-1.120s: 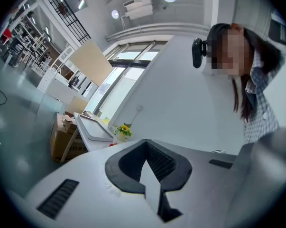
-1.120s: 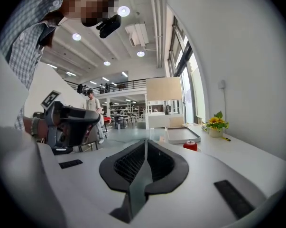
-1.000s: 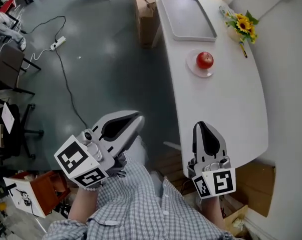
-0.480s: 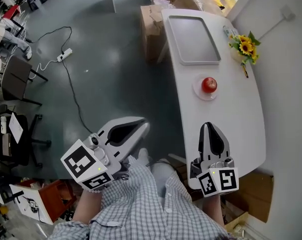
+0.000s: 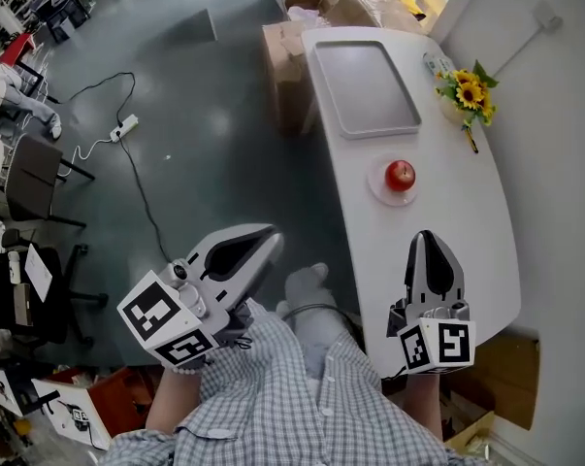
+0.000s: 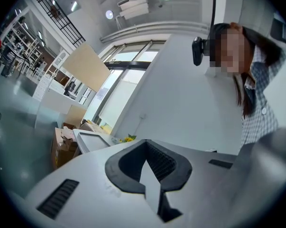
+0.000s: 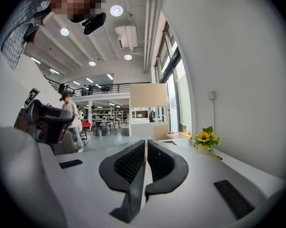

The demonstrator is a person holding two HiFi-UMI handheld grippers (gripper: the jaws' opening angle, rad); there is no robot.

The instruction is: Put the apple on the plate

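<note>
Head view shows the apple [image 5: 400,173] already sitting on the small plate [image 5: 380,192], about midway along the white table [image 5: 467,250]. A grey tray [image 5: 365,90] lies beyond it, and a bunch of sunflowers [image 5: 470,87] stands by the wall. My right gripper [image 5: 429,238] hovers over the near end of the table with its jaws clenched on nothing. The apple lies straight ahead of it and a touch to its left, well apart. My left gripper [image 5: 270,237] hangs off the table's edge over the floor, also closed and empty, with the apple ahead and far to its right. The right one is clearly the nearer of the two. The apple is round, so no grasp axis matters; the table's length runs away from me toward it. Left gripper view has my left gripper's ribbed pads pressed together with nothing between them. Past them I make out the tray [image 6: 91,139], the sunflowers [image 6: 128,138] and a cardboard box [image 6: 62,144], but no apple. Right gripper view shows those jaws shut and bare too, with the sunflowers [image 7: 204,138] off to the right; the apple does not show there. I judge the task already satisfied as things lie.
</note>
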